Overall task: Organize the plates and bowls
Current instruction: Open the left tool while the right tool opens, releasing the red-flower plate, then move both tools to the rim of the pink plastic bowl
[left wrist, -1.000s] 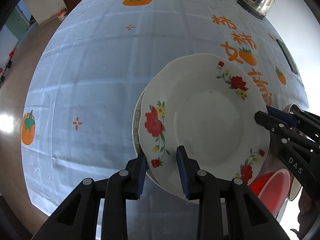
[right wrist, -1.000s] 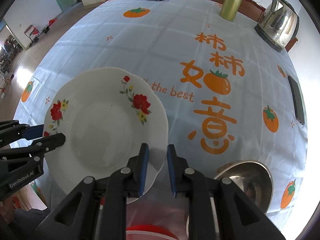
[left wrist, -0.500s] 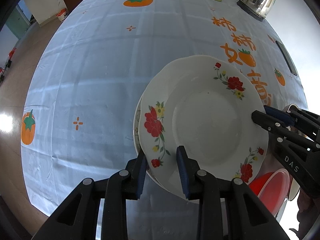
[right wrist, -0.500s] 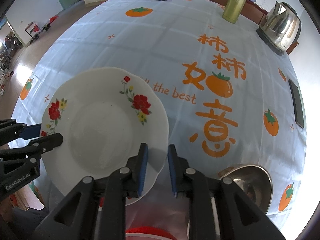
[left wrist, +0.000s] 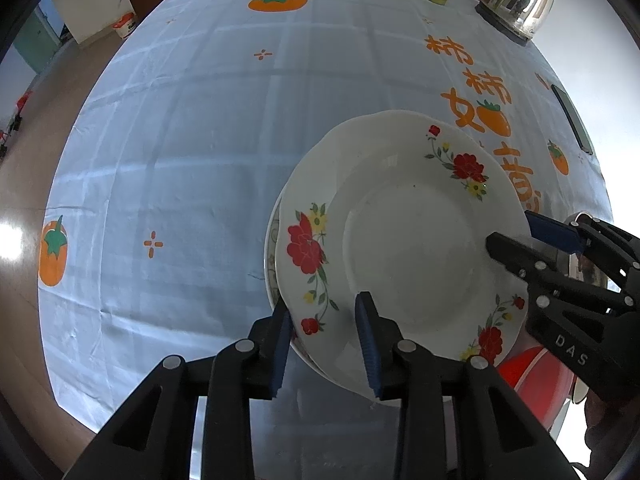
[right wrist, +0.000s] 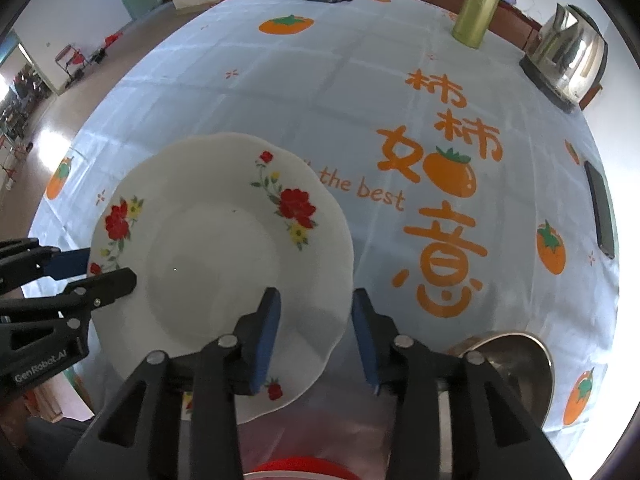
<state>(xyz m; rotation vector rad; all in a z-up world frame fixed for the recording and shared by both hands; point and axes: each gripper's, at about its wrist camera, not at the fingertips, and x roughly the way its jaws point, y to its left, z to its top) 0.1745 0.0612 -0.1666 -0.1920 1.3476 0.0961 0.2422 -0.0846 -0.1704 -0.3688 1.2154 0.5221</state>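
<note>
A: A glossy white plate (left wrist: 404, 236), scalloped and rose-printed, is seen stacked on another above the tablecloth (left wrist: 192, 152).

B: Its rim is straddled by the left gripper (left wrist: 324, 340) and the right gripper (right wrist: 316, 332), jaws parted

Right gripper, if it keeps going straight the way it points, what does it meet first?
The right gripper already straddles the white flowered plate's rim, so it would meet that plate first; depth is unclear.
</note>
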